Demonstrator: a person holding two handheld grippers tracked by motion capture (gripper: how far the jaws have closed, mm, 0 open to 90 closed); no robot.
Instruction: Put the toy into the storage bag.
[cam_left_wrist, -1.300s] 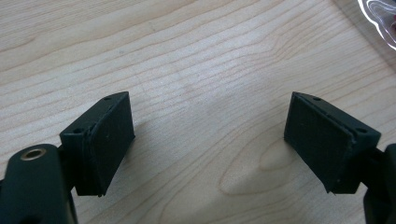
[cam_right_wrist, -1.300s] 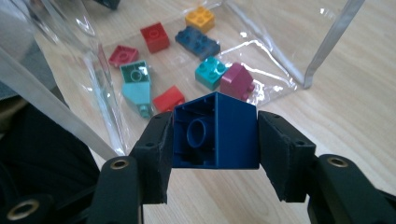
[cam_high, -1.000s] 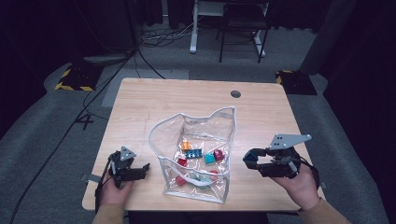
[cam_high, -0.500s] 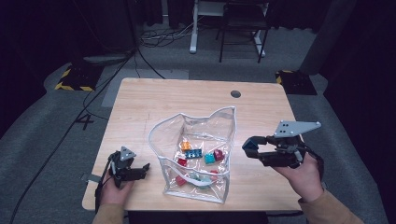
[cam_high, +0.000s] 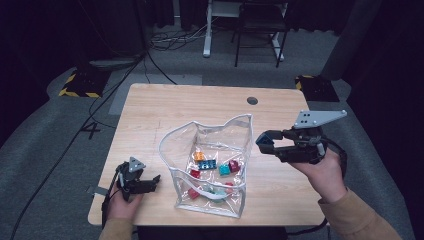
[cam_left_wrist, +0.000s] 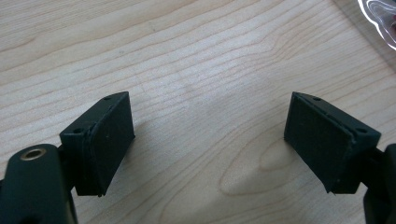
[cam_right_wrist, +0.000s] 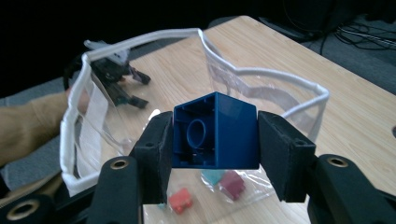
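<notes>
- One dark blue plastic building brick sits clamped in your right gripper, right of the clear plastic pouch.
- Your left gripper gapes empty.
- No writing is readable.

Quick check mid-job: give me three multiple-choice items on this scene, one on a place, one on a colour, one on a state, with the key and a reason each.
1. Where is the clear bag?
A. on the floor
B. on the wooden table, between the two claws
C. on the chair

2. What colour is the block in the right claw?
A. dark blue
B. yellow
C. white

3. How does the left claw stand?
A. shut on a block
B. shut on the bag's rim
C. open, empty

Key: 1 B, the high view shows it mid-table; 2 A, the right gripper view shows blue plastic between the pads; 3 C, bare wood lies between its pads.
</notes>
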